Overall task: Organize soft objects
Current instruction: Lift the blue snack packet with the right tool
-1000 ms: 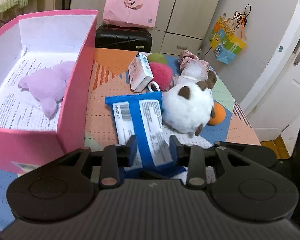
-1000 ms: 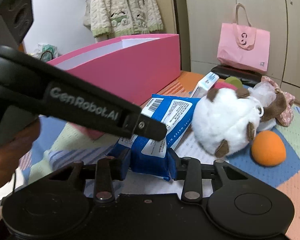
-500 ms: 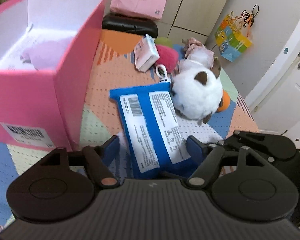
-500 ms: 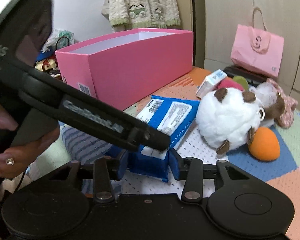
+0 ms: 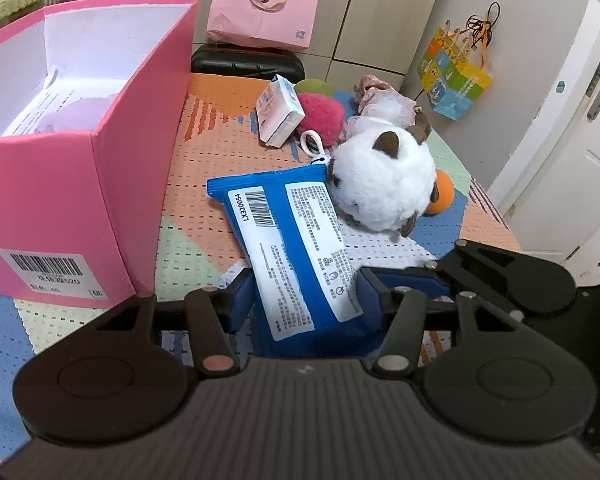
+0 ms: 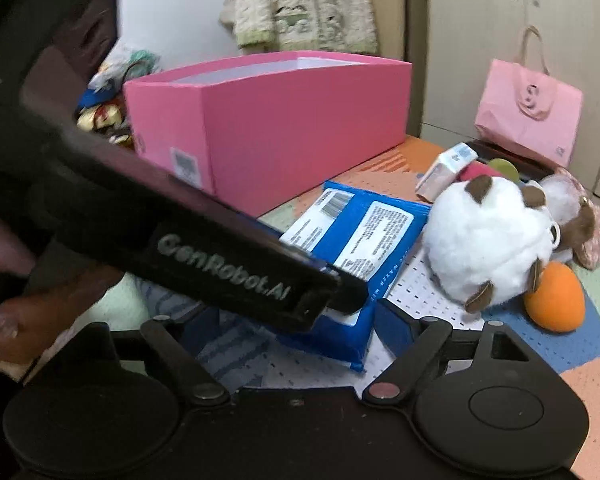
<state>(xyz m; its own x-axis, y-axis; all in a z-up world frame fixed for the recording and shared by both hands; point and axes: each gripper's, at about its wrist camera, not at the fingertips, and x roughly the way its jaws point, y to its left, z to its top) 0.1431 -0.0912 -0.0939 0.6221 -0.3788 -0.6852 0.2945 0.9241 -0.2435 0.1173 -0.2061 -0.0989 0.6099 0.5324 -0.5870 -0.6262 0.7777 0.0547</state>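
Cupboard doors and a white door (image 5: pixel 572 160) closed off the room behind a table covered with a patchwork mat (image 5: pixel 204 152).

1. Container. A pink box (image 5: pixel 60 200) stood open at the mat's left edge. A pale purple plush (image 5: pixel 80 114) already lay inside it.
2. Items still on the mat. A white plush (image 5: pixel 384 176) with brown ears lay right of centre. Behind it were a red plush (image 5: pixel 324 114), a small carton (image 5: pixel 280 114) and an orange ball (image 5: pixel 444 196).
3. Item in hand. A blue pack (image 5: pixel 292 240) lay flat on the mat, just beside the box wall. Its far corner touched the white plush.
4. Left gripper (image 5: pixel 304 300). Its jaws had just been closing with the near end of the blue pack between them. Both pads appeared to lie against the pack's sides.
5. Right gripper (image 6: pixel 302 320). Its jaws had just been opening and stood wide. The pack's near corner was between them, but neither pad pressed on it.

Step judged in hand: passing the blue pack from the right gripper to the left, ahead of loading it into the box.

Next move, as judged: confirm a firm pinch on the yielding pack, lift it clear of the box rim, carry it left and let go beside the purple plush. The right gripper should back away first to avoid fouling the left finger.
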